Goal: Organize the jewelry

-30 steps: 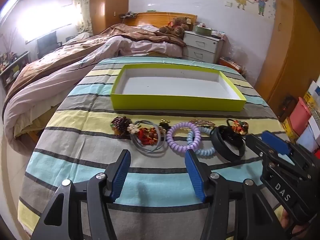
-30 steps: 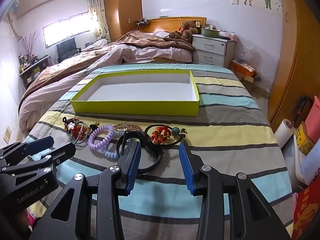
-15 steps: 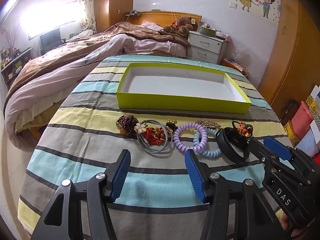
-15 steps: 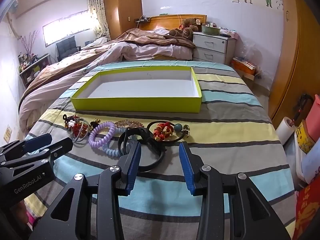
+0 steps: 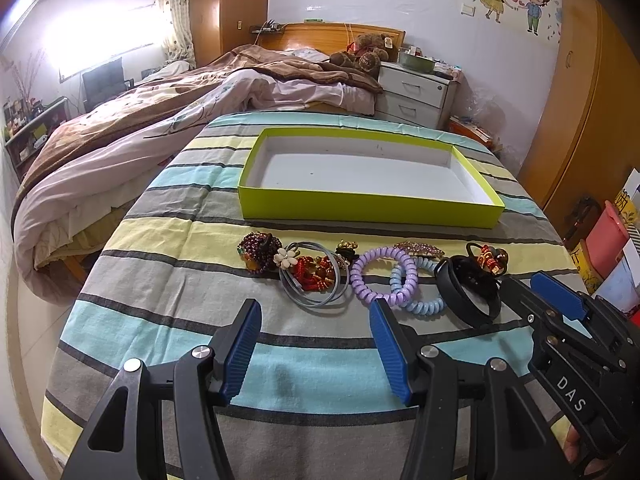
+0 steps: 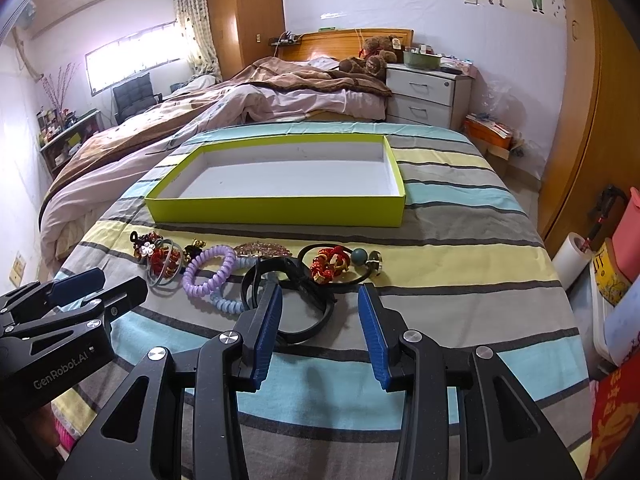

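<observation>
A row of jewelry lies on the striped cloth in front of an empty lime-green box (image 5: 368, 210) (image 6: 276, 210). From the left: a dark beaded piece (image 5: 256, 250), grey hair ties with red beads (image 5: 314, 276), a purple coil tie (image 5: 380, 274) (image 6: 208, 270), a light blue coil tie (image 5: 424, 300), a black band (image 5: 466, 294) (image 6: 304, 304), a red knot ornament (image 5: 490, 258) (image 6: 330, 264). My left gripper (image 5: 314, 342) is open and empty just short of the grey ties. My right gripper (image 6: 318, 328) is open and empty, its tips around the near part of the black band.
The striped table (image 5: 168, 280) ends close on the left and right. A bed (image 5: 160, 120) with rumpled quilts lies beyond on the left, a white nightstand (image 5: 416, 94) at the back. Boxes and a paper roll (image 6: 570, 260) stand on the right.
Both grippers have moved forward toward the jewelry row, which now looks nearer. Both stay open; nothing was picked up.
</observation>
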`<move>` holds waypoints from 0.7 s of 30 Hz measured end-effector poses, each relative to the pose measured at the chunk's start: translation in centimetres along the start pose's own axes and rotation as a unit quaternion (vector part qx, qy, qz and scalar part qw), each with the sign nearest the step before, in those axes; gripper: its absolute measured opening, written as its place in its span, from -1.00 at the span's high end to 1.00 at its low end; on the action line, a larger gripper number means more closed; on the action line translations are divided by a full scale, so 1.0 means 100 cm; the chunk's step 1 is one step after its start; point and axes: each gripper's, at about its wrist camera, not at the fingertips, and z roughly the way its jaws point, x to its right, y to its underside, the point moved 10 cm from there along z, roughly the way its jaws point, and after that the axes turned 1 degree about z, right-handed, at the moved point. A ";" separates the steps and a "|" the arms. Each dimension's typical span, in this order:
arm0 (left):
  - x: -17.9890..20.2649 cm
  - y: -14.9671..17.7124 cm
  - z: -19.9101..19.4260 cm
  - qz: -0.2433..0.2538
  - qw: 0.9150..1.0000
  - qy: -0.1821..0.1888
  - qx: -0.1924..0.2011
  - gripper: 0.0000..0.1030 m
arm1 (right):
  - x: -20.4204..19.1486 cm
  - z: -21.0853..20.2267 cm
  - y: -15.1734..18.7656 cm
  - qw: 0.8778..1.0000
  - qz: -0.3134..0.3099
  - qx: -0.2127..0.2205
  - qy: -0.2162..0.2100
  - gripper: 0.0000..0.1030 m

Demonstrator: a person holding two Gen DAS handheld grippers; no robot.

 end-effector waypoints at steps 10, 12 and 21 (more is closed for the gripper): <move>0.003 0.000 -0.002 0.003 1.000 -0.004 0.002 -0.08 | 0.000 -0.001 0.000 1.000 0.001 0.001 -0.003 0.21; 0.003 0.000 -0.003 0.003 1.000 -0.005 0.003 -0.08 | 0.000 -0.001 0.000 1.000 0.000 0.000 -0.003 0.21; 0.003 0.001 -0.005 0.002 1.000 -0.004 0.000 -0.08 | 0.000 -0.001 0.000 1.000 0.000 0.000 -0.003 0.21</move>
